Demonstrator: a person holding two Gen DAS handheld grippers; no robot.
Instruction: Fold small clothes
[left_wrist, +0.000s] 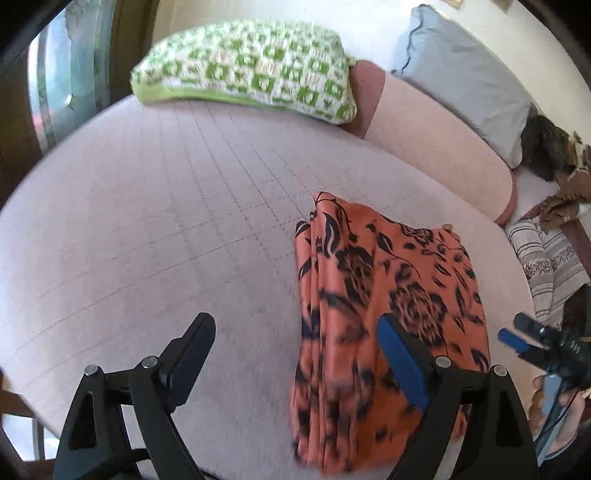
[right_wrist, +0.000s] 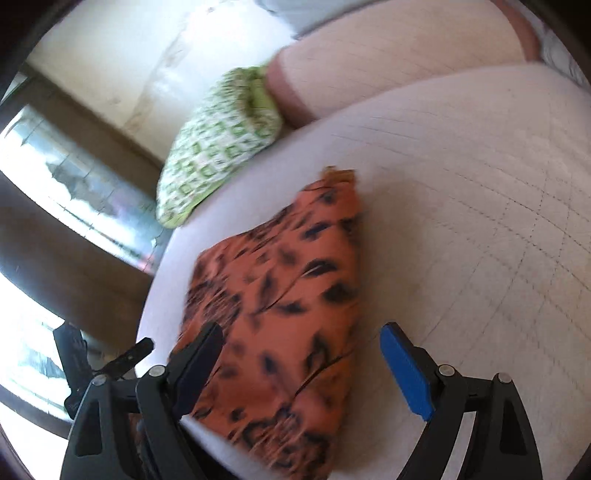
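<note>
- Orange cloth with a black floral print (left_wrist: 388, 295) lies folded into a rough rectangle on a pale pink quilted bed cover (left_wrist: 166, 221), at the lower right of the left wrist view and the lower centre of the right wrist view (right_wrist: 280, 295)
- Left gripper (left_wrist: 295, 347) sits at the bottom of its frame with fingers spread wide and nothing between them; its blue-padded finger (left_wrist: 402, 362) overlaps the cloth in the picture, and whether it touches is unclear
- Right gripper (right_wrist: 299, 358) sits at the bottom of its own frame, fingers also spread wide, the cloth showing in the gap between them; contact cannot be told through the motion blur
- At the right edge of the left wrist view, the right gripper (left_wrist: 517, 332) appears again, held by a hand (left_wrist: 561, 406)
- Green and white patterned pillow (left_wrist: 247, 70) rests at the top of the frame, touching a pink bolster (left_wrist: 436, 140)
- Grey pillow (left_wrist: 465, 74) lies at the upper right
</note>
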